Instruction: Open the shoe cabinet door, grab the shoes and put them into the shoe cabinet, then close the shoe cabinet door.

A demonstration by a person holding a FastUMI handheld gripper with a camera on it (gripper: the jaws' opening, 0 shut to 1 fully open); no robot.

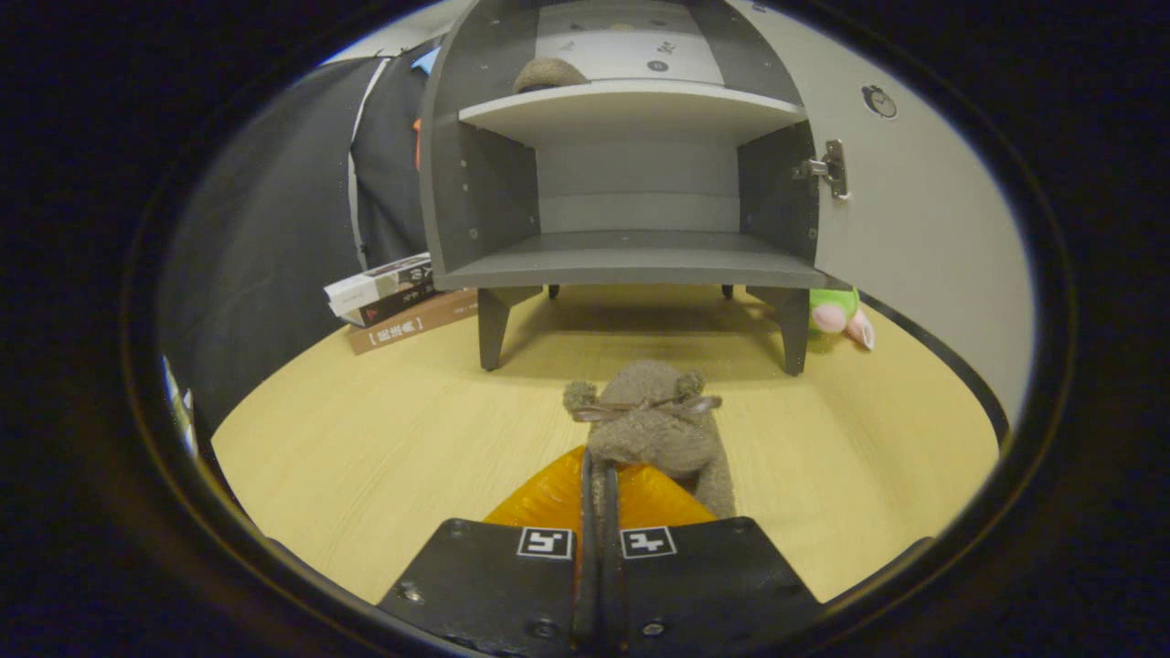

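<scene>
A fuzzy brown shoe (651,434) with a thin bow on its toe is held just ahead of my gripper (599,489). Both fingers are pressed together on the shoe's back edge, so the gripper is shut on it. The shoe points toward the grey shoe cabinet (631,260), which stands on short legs beyond it on the wooden floor. The cabinet door (923,210) is swung open to the right, with a metal hinge on its inner edge. The lower shelf is bare. A second brown shoe (547,75) lies on the upper shelf (631,110) at its left.
A stack of books (393,302) lies on the floor left of the cabinet's front leg. A green and pink plush toy (839,315) sits behind the right leg, under the open door. Dark cloth hangs at the left.
</scene>
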